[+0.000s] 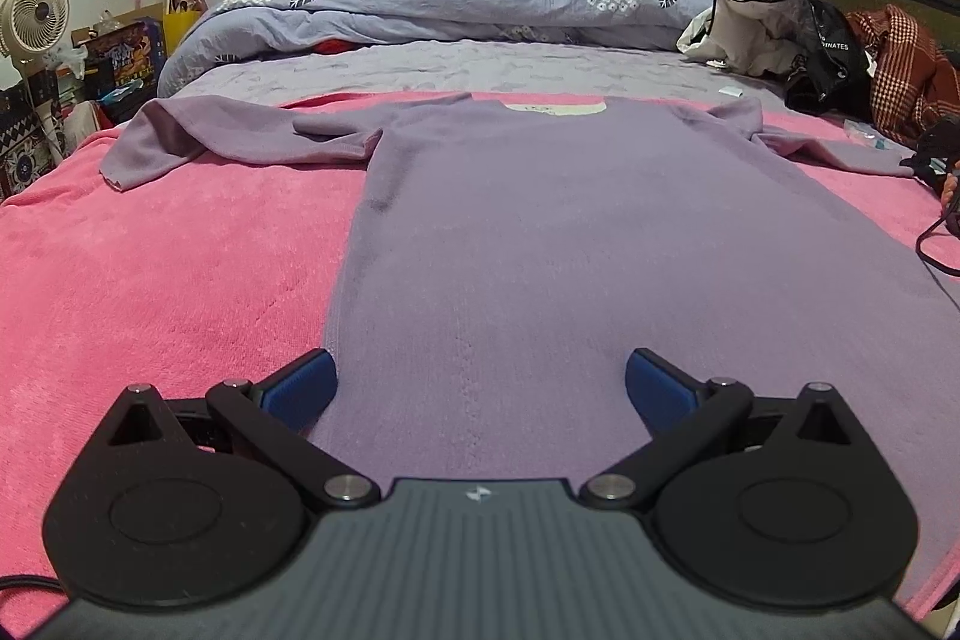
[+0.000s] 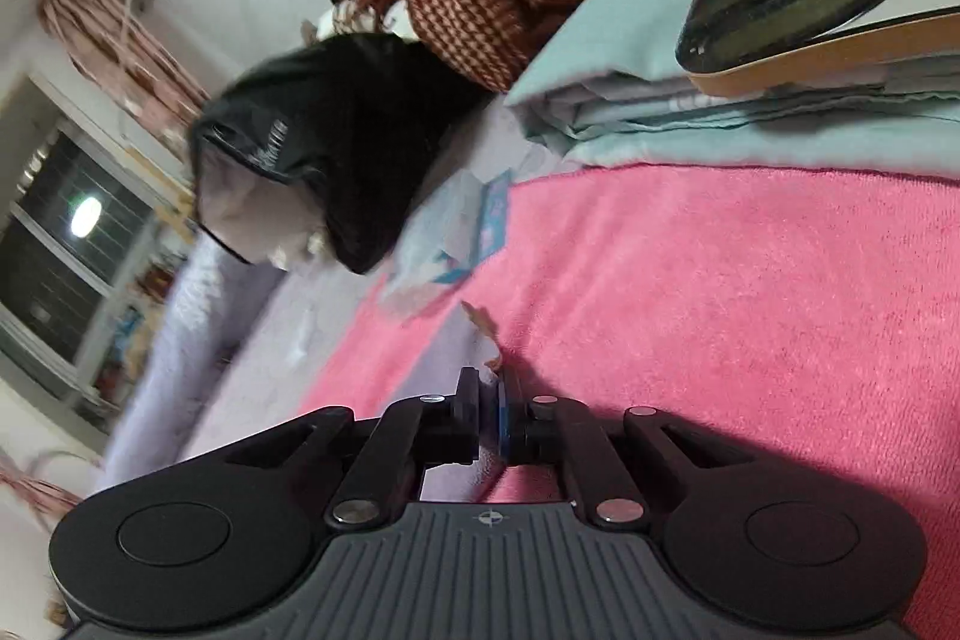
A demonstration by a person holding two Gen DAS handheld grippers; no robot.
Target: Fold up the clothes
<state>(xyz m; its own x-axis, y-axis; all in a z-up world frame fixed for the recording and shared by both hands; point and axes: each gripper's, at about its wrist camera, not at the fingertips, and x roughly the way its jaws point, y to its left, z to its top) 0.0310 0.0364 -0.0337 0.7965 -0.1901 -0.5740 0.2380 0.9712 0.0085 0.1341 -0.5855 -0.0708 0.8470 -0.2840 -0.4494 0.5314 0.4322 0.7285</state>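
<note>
The left gripper (image 1: 480, 388) hovers low over the hem end of a lilac long-sleeved sweater (image 1: 540, 232), its jaws wide apart and gripping nothing; the left blue pad (image 1: 300, 388) sits just at the garment's side edge. The sweater lies flat, neck away, on a pink blanket (image 1: 150, 280) spread over the bed, with one sleeve (image 1: 198, 136) flung out to the left and the other trailing right.

In the right wrist view, the right gripper (image 2: 492, 412) is rolled on its side, jaws drawn together; a sliver of lilac cloth shows beneath them, probably the right sleeve, but whether it is pinched I cannot tell.

To fold well, the sleeves likely want bringing across the body first. The left jaws should close on the hem's corner, taking both layers of knit but not the blanket beneath, which is plush and easily snagged.

Beyond lie a black bag (image 1: 810, 40), a checked red garment (image 1: 900, 64) and a rolled floral duvet (image 1: 450, 10).
</note>
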